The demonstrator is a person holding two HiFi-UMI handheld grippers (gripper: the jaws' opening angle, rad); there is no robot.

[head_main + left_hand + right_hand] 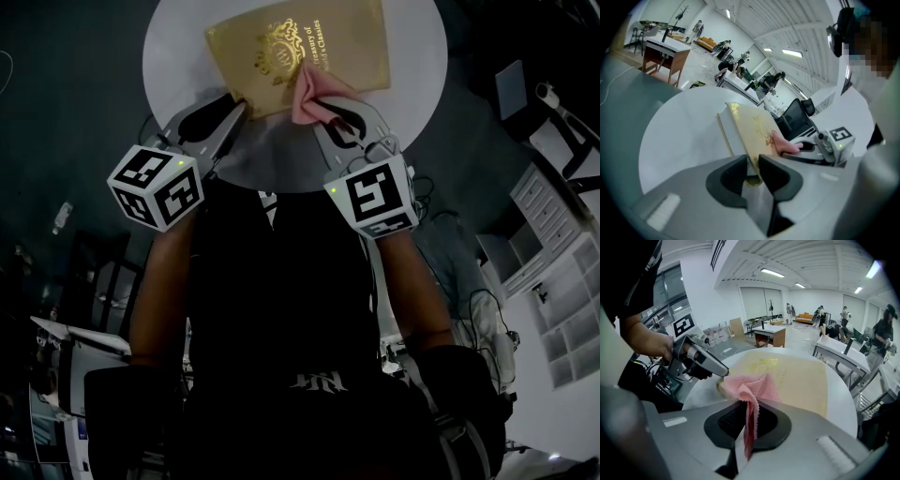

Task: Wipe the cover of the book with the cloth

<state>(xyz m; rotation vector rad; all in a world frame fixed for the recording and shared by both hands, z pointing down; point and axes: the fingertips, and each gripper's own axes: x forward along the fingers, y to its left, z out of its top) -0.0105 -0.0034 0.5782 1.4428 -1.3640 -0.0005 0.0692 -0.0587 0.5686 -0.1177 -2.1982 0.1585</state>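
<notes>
A gold-covered book [300, 52] lies on the round white table [178, 56], its near corner toward me. My left gripper [242, 109] is shut on that near corner; in the left gripper view the book's edge [752, 140] runs between the jaws. My right gripper [330, 114] is shut on a pink cloth [314, 97], which rests on the cover's near edge. In the right gripper view the pink cloth [752, 392] hangs between the jaws and spreads onto the book [801, 383]. The left gripper [723, 373] shows there at the book's left corner.
The table's near rim [281, 183] lies just beyond both marker cubes. Dark floor surrounds the table. White shelving [562, 262] stands at the right. Desks and several people [825, 319] fill the far room.
</notes>
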